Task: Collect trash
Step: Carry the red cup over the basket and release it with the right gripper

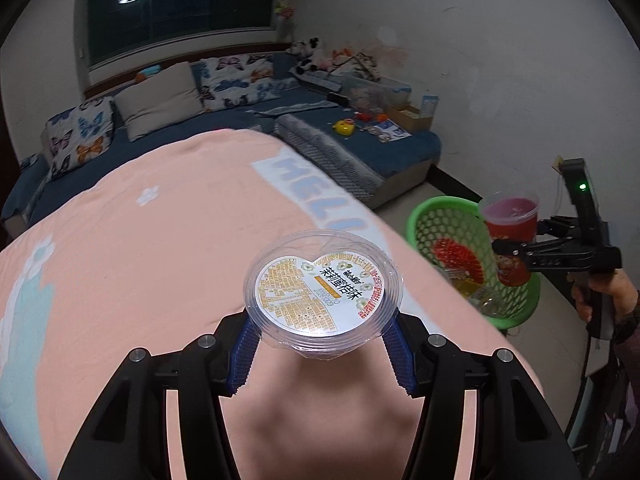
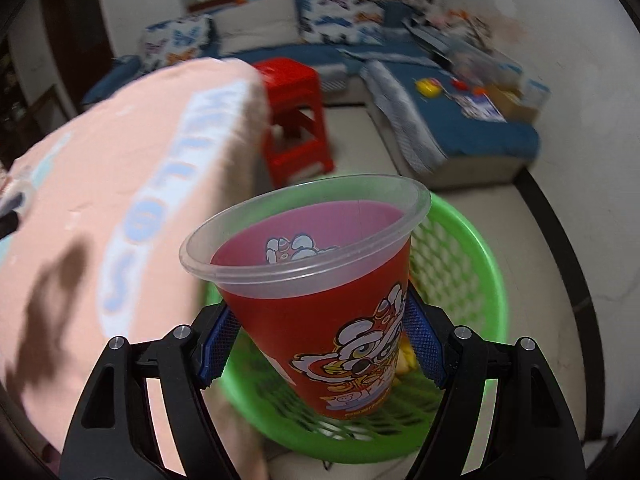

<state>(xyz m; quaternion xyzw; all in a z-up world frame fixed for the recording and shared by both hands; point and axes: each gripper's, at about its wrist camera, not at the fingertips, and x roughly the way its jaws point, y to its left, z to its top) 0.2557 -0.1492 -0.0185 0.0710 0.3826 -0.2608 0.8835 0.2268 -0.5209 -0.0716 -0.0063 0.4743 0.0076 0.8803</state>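
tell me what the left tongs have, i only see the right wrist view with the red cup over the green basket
Observer: The left tongs grip a clear sealed cup with a printed lid.
Operator: is it over the basket too
Observer: No, it hangs above the pink blanket; the green basket sits off to its right, on the floor.
Operator: anything already in the basket
Observer: Yes, something red at the bottom and some clear wrapping lower down.
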